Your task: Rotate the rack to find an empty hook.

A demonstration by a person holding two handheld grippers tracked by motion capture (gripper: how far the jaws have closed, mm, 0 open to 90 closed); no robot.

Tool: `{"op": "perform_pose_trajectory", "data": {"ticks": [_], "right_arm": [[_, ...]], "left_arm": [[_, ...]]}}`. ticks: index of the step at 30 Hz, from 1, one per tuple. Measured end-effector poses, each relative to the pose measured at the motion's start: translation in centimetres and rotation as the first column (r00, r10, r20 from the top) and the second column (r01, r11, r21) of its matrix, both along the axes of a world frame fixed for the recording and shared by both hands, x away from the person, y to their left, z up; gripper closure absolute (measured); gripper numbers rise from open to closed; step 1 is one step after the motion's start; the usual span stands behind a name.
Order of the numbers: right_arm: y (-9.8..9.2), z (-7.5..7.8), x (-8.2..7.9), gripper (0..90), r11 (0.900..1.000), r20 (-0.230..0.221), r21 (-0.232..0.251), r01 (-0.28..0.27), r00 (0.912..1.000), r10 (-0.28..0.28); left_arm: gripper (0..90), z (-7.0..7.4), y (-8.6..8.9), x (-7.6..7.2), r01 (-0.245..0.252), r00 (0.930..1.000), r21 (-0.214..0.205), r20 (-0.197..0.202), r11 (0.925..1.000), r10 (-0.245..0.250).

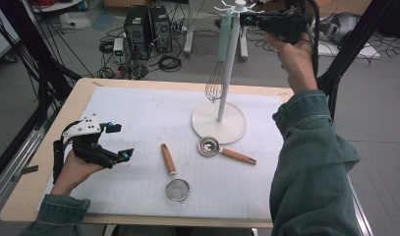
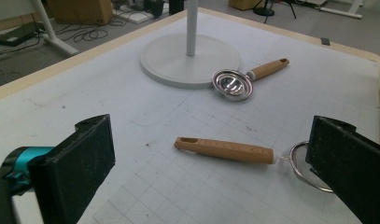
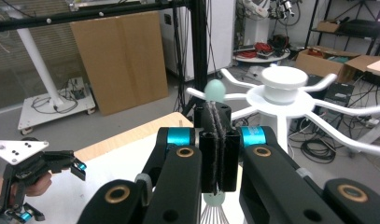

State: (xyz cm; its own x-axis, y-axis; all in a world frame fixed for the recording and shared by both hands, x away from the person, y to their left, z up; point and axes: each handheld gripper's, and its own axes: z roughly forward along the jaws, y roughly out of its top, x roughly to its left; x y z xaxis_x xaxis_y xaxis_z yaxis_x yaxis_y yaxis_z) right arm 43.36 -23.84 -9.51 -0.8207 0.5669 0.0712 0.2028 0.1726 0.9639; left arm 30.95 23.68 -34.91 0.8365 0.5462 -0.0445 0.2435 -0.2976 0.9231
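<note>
A whisk (image 1: 215,84) with a mint-green handle (image 3: 214,91) hangs upright beside the pole of a white hook rack (image 1: 218,123). My right gripper (image 1: 246,19) is raised at the rack's top (image 3: 283,86), shut on that handle, whose end shows just above the closed jaws of the right gripper (image 3: 219,154). Whether the handle rests on a hook I cannot tell. At the left of the table my left gripper (image 1: 120,141) lies low and open, holding nothing. In the left gripper view the left gripper (image 2: 211,140) faces a wooden-handled strainer (image 2: 225,149).
The strainer (image 1: 177,189) lies near the table's front, its handle pointing away. A small steel scoop (image 1: 210,146) with a wooden handle lies by the rack's round base (image 2: 178,58). A white gridded mat (image 1: 138,113) covers the table. Cables and computer towers (image 1: 147,27) stand beyond.
</note>
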Motion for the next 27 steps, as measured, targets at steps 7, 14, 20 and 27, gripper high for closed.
{"op": "perform_pose_trajectory", "data": {"ticks": [7, 14, 20, 27], "right_arm": [[0.9, 0.1, -0.1, 90.0, 0.9998, -0.001, -0.013, 0.016, 0.9999, -0.016], [1.9, 0.2, -0.1, 90.0, 0.9986, 0.007, -0.046, 0.024, 0.9997, -0.023], [1.9, 0.1, -0.3, 89.5, 0.9989, 0.011, -0.046, 0.003, 0.9999, -0.003], [1.2, -0.4, -1.4, 63.5, 0.9998, 0.02, -0.007, -0.019, 0.9996, 0.019]], "left_arm": [[1.8, 0.2, 0.0, -0.1, -0.004, 1.0, 0.0, 0.005, 1.0, 0.004], [1.8, 0.0, -0.1, 0.0, -0.001, 1.0, 0.005, 0.001, 1.0, 0.001], [1.8, 0.1, 0.2, 0.0, -0.009, 1.0, 0.003, 0.003, 1.0, 0.009], [1.8, 0.2, 0.3, -0.1, -0.011, 0.9999, 0.003, 0.007, 0.9999, 0.011]]}}
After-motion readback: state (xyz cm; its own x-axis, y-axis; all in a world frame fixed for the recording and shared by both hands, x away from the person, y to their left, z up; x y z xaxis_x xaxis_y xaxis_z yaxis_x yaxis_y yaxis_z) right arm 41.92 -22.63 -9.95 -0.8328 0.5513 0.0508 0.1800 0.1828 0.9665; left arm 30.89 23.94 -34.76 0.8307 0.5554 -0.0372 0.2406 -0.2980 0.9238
